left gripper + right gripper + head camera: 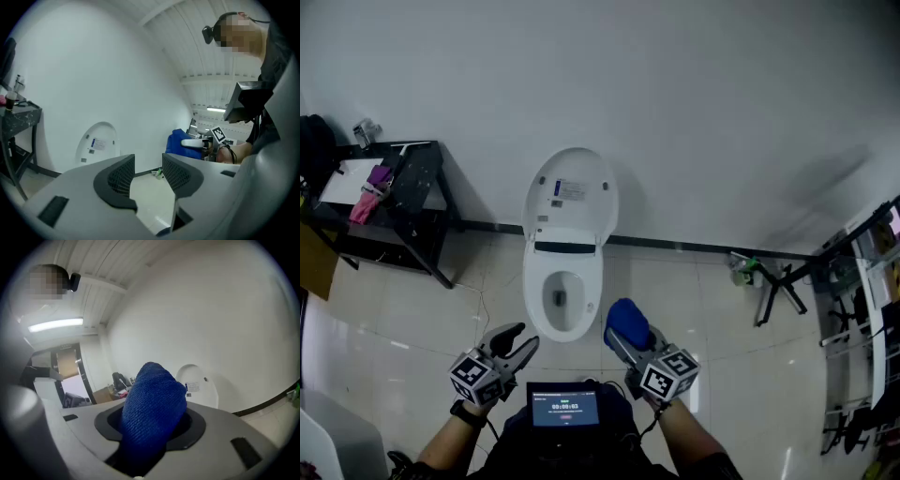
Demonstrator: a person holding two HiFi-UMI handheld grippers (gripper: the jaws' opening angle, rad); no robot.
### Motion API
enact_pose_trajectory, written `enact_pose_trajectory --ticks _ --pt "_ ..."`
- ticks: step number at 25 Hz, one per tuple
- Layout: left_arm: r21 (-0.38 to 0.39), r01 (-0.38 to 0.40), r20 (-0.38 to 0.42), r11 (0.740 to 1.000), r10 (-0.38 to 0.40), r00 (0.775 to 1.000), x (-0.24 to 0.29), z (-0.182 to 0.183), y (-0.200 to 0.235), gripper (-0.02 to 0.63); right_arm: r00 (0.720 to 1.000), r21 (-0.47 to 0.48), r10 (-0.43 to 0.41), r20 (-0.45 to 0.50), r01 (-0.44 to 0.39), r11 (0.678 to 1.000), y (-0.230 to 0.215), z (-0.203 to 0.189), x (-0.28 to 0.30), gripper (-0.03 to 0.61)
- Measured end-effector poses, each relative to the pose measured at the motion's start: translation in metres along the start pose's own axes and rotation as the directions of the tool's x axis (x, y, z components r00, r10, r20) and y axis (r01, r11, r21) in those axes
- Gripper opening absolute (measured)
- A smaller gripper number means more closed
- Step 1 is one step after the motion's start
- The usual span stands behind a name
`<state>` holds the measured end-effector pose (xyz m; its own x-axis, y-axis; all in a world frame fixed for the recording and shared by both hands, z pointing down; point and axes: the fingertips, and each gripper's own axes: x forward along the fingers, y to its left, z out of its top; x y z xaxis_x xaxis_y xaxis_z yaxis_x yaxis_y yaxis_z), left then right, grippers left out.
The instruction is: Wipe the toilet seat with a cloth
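Room: white wall (675,94) above a pale tiled floor (703,319); I see a black table (417,178) at the floor's far left edge.
Toilet (564,314): against the wall at the floor's far edge, lid (572,187) raised.
Left gripper (148,161): jaws apart, nothing between them.
Right gripper (152,420): clamped on the blue cloth (152,394).
Cloth position: by the toilet seat (534,291), at its front right; I cannot tell whether it touches.
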<state>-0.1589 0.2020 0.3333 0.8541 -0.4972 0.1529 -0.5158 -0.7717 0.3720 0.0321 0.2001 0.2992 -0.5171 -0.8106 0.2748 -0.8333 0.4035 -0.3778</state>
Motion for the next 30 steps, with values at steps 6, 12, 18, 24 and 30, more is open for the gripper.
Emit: enact_pose_trajectory --ticks 6,12,18,24,30 --pt "0.014 -0.038 -0.061 0.999 0.039 0.997 0.046 -0.02 0.042 0.178 0.992 -0.096 0.006 -0.128 -0.018 0.995 -0.072 -0.024 0.073 0.212" --pt "-0.009 -0.13 -0.15 0.992 0.127 0.98 0.114 -0.038 0.101 0.201 0.952 -0.244 0.019 -0.307 -0.098 0.965 -0.168 -0.055 0.17 0.212" --pt "-0.022 -0.158 -0.244 0.987 0.148 0.958 0.204 -0.071 0.18 0.23 0.865 -0.389 0.014 -0.501 -0.24 0.889 -0.269 -0.097 0.279 0.212" --pt "-0.038 -0.198 -0.288 0.98 0.179 0.941 0.274 -0.11 0.229 0.24 0.73 -0.523 -0.043 -0.682 -0.446 0.727 -0.358 -0.201 0.364 0.212" --pt "-0.114 -0.24 -0.299 0.964 0.197 0.934 0.31 -0.167 0.253 0.242 0.567 -0.561 -0.139 -0.812 -0.692 0.454 -0.417 -0.323 0.414 0.212"
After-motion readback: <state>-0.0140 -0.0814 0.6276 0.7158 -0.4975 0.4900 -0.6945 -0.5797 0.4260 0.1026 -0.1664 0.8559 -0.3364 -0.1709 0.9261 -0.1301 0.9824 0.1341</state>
